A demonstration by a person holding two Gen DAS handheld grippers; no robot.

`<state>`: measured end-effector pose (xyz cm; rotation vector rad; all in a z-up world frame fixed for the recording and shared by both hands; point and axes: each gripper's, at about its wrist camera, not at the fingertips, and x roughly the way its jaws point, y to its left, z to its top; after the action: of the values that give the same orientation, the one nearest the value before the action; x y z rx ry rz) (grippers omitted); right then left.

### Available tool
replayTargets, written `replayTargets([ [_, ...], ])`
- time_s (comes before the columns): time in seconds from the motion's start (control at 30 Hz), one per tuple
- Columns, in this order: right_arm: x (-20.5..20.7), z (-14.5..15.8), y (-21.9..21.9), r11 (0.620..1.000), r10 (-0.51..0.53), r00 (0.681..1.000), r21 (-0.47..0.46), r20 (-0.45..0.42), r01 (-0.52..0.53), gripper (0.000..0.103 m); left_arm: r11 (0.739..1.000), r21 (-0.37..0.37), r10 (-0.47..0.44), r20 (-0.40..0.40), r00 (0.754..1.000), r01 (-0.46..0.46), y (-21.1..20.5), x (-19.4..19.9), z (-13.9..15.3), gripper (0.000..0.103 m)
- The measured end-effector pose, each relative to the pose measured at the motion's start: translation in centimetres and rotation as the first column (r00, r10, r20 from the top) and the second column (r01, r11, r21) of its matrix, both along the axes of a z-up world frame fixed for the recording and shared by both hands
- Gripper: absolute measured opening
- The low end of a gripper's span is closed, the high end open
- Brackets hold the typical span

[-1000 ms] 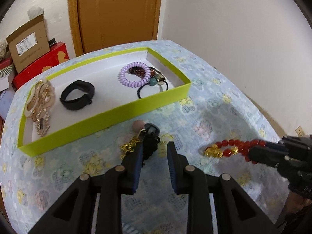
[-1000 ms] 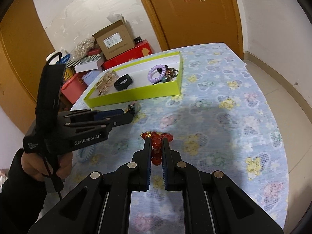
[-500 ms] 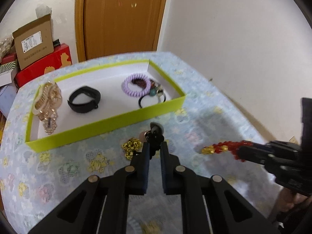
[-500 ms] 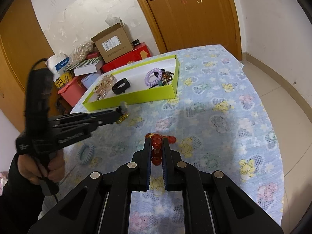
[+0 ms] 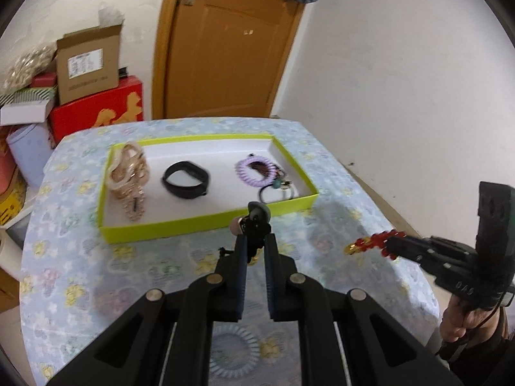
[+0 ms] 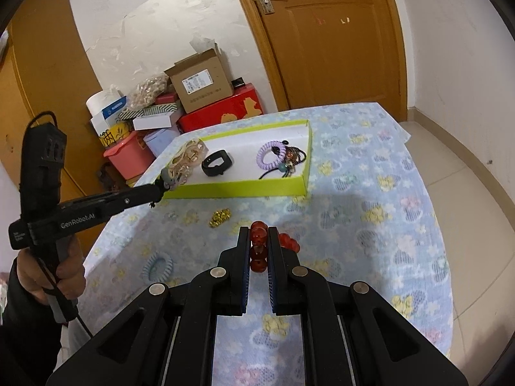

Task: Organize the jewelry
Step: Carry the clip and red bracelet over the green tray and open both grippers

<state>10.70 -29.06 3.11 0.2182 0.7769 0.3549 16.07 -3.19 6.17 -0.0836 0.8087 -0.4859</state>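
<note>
My left gripper (image 5: 256, 241) pinches a dark hair tie with beads (image 5: 254, 222), held up in front of the green tray's (image 5: 180, 225) near wall. To its right, my right gripper (image 6: 258, 236) clamps the red bead bracelet (image 6: 258, 234) above the tablecloth (image 6: 370, 225).

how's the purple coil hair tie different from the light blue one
The purple hair tie lies inside the green tray, touching other hair bands; the light blue hair tie lies alone on the tablecloth, outside the tray. The purple one sits far from the grippers; the blue one sits nearer the camera. Both are spiral coil rings, lying flat.
</note>
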Motion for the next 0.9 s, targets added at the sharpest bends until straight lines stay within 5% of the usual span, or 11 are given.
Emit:
replayTargets([
  [0.53, 6.6, 3.9, 4.1, 0.995, 0.087, 0.993, -0.058, 0.073, -0.083, 0.009, 0.992, 0.057, 0.117, -0.009, 0.993, -0.116, 3.4, 5.7, -0.4, 0.011],
  [0.9, 12.8, 0.5, 6.1, 0.994, 0.107, 0.994, -0.035, -0.016, -0.108, 0.009, 0.986, 0.1, 0.137, -0.058, 0.989, -0.131, 3.2, 9.7, -3.4, 0.011],
])
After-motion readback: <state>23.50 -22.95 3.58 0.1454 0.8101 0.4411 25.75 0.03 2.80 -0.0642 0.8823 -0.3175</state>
